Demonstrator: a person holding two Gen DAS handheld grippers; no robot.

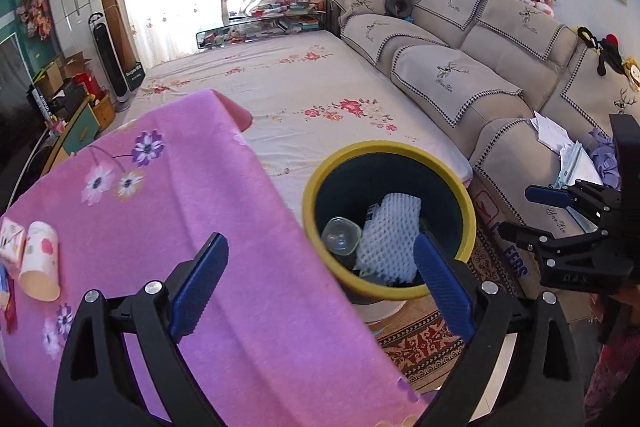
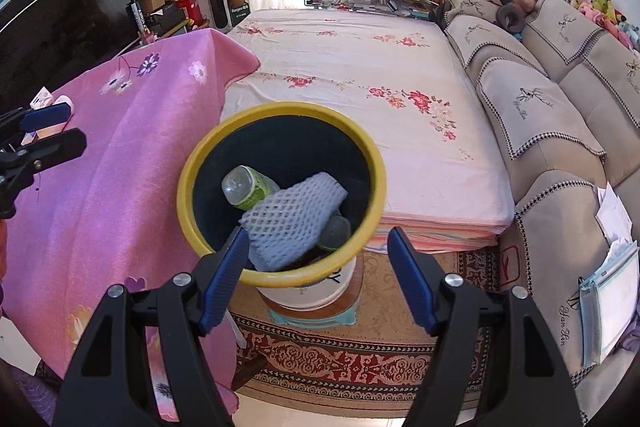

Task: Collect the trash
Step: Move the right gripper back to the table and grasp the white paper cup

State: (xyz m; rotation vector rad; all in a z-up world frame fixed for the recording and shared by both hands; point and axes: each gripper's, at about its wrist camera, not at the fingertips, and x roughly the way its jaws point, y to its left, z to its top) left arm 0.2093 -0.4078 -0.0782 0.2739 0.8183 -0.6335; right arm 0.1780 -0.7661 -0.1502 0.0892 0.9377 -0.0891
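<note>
A: Start with the left wrist view. What is that tool doing?

B: The left gripper [image 1: 320, 283] has its blue fingers spread wide with nothing between them. It hangs over the edge of the pink cloth [image 1: 180, 207], just left of the bin [image 1: 316, 187].

A: And the bin itself?

B: A dark bin with a yellow rim, standing beside the pink cloth and in front of the bed [image 1: 300, 95]. Inside lie a white foam net [image 1: 390, 239] and, to its left, a clear bottle [image 1: 340, 237]. Far left of the bin, on the cloth, a paper cup [image 1: 40, 259] lies on its side, touching a small carton [image 1: 12, 241].

A: Is the other tool visible there?

B: Yes, the right gripper [image 1: 520, 211] shows to the right of the bin, near the sofa [image 1: 480, 67]. Its fingers stand apart and carry nothing.

A: Now the right wrist view.

B: The right gripper [image 2: 316, 275] is parted and empty, poised at the near rim of the bin [image 2: 188, 167]. In the bin the foam net [image 2: 292, 223] lies across a bottle with a green label [image 2: 248, 191]. The bin rests on a white bucket [image 2: 312, 291], over a patterned rug [image 2: 340, 355].

A: Anything left of the bin?

B: The pink cloth [image 2: 100, 187], and over it the left gripper [image 2: 48, 131] at the frame edge. From here I cannot tell how it stands.
</note>
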